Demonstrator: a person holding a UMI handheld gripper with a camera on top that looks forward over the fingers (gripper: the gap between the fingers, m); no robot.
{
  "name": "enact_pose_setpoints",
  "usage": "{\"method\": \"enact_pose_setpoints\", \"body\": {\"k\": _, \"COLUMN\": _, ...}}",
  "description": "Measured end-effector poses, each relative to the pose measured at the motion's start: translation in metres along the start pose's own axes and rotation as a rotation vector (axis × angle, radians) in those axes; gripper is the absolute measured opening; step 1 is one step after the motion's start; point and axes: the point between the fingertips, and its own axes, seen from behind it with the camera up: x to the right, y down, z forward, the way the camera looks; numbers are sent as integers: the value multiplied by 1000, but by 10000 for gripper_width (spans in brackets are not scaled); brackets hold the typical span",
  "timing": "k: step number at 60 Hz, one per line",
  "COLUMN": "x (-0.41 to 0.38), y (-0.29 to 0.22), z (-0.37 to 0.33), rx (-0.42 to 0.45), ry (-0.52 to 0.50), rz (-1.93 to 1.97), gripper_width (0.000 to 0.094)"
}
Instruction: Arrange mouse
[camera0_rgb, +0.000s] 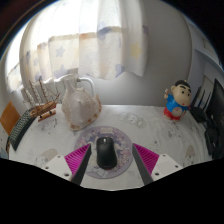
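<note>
A black computer mouse (105, 151) lies on a round patterned mouse mat (123, 143) on the white table. My gripper (111, 162) is open, its two fingers with pink pads (78, 159) spread wide on either side of the mouse. The mouse stands between the fingers with a clear gap at each side and rests on the mat on its own.
A glass jug (78, 103) stands beyond the mat at the back left, next to a wooden rack (40, 102). A cartoon boy figurine (179, 100) stands at the back right. A dark object (215, 110) is at the far right. Curtains (95, 45) hang behind the table.
</note>
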Motion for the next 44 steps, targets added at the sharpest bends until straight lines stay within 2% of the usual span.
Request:
{"method": "enact_pose_setpoints", "body": {"k": 10, "x": 14, "y": 1, "z": -99, "rx": -42, "ry": 31, "rz": -3, "gripper_width": 852}}
{"method": "enact_pose_setpoints", "body": {"k": 17, "x": 20, "y": 17, "z": -141, "rx": -76, "ry": 46, "rz": -24, "gripper_width": 851}}
{"method": "enact_pose_setpoints", "body": {"k": 25, "x": 19, "y": 33, "z": -164, "rx": -101, "ry": 22, "rz": 0, "gripper_width": 850}}
{"method": "enact_pose_setpoints", "body": {"k": 44, "x": 36, "y": 35, "z": -172, "rx": -93, "ry": 40, "rz": 15, "gripper_width": 852}}
